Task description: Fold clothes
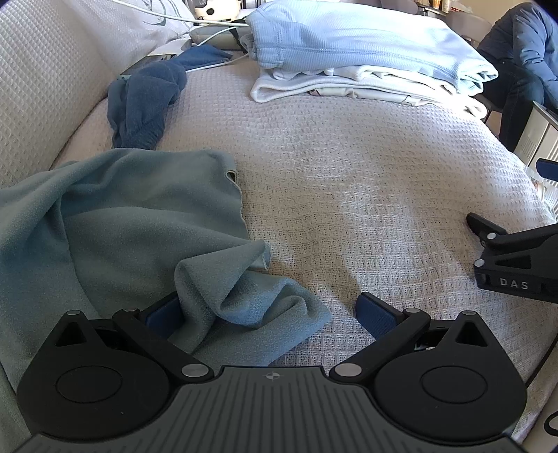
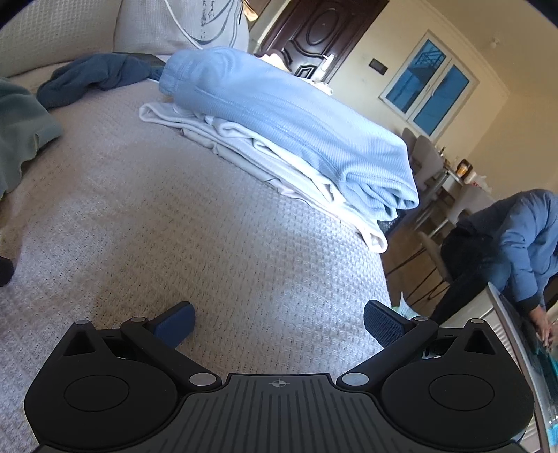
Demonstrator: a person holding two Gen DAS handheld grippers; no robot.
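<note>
A grey-green fleece garment lies rumpled on the left of the bed, with a bunched corner lying between the spread fingers of my left gripper, which is open. The same garment shows at the left edge in the right wrist view. My right gripper is open over bare bedspread, holding nothing; it also shows at the right edge of the left wrist view. A folded stack, light blue top over white pieces, sits at the back. A dark blue garment lies crumpled at the back left.
The bed has a beige waffle-weave cover and a padded headboard on the left. Pillows and white cables lie at the far end. A person in a blue jacket bends beside the bed's right edge. A door and window stand beyond.
</note>
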